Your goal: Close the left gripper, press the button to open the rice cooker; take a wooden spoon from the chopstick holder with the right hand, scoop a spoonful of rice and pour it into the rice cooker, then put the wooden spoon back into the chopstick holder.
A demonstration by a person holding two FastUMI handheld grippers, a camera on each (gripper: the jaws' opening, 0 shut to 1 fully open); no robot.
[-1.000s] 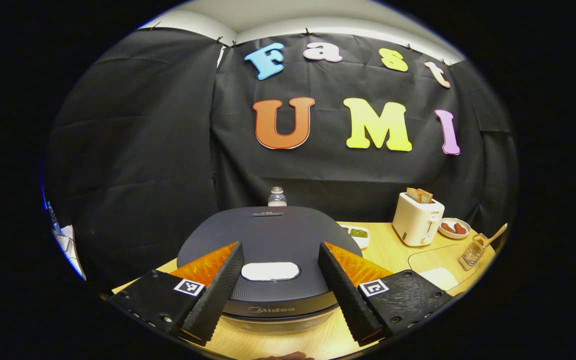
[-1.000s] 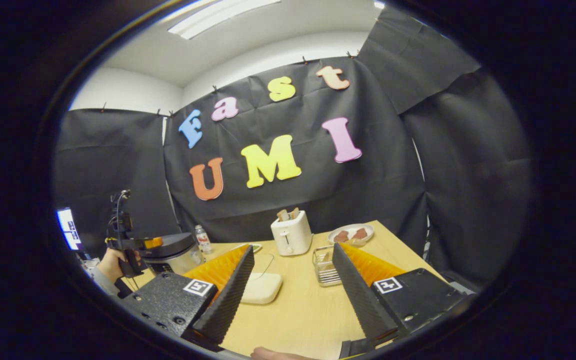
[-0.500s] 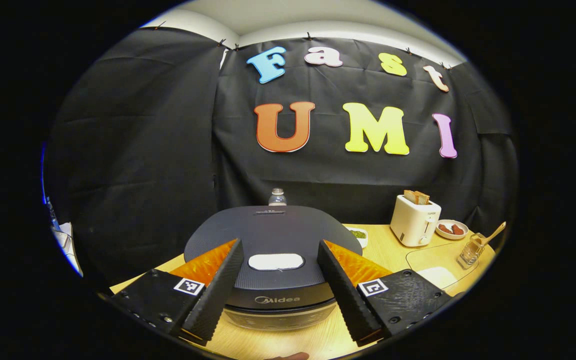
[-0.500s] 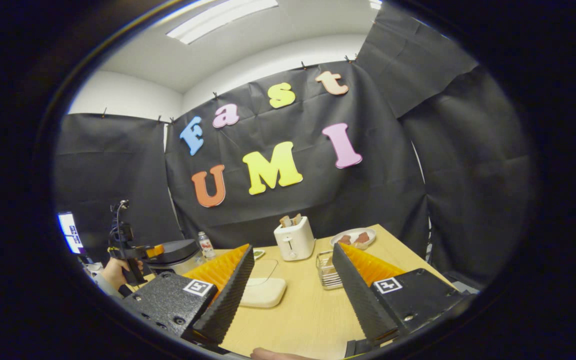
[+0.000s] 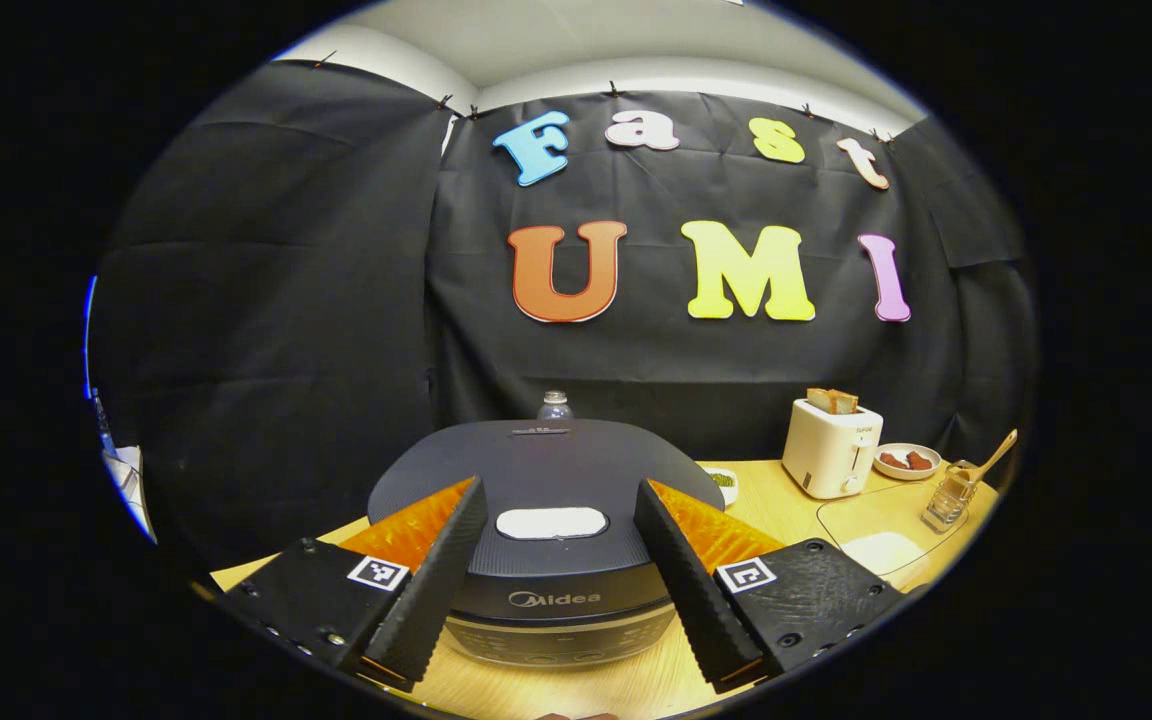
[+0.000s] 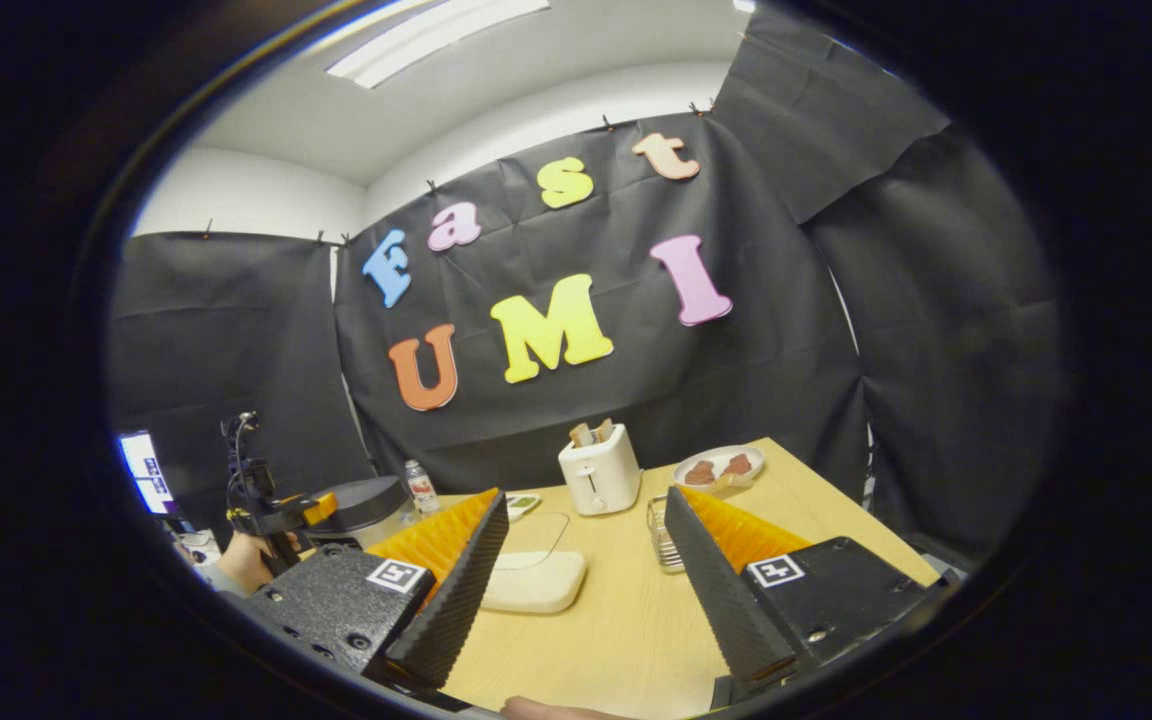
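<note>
The left gripper is held level, its two fingers spread wide apart with nothing between them. The right gripper also has its fingers parted wide and holds nothing. In the right gripper view, a hand grips the left gripper's handle far off at the left.

This is a staged recording booth set up as a small kitchen, inside an ordinary room. Black cloth is clipped up as walls below a white ceiling with a strip light. 1 wooden table carries a rice cooker, a toaster with bread in it, a water bottle and small plates of food.
</note>
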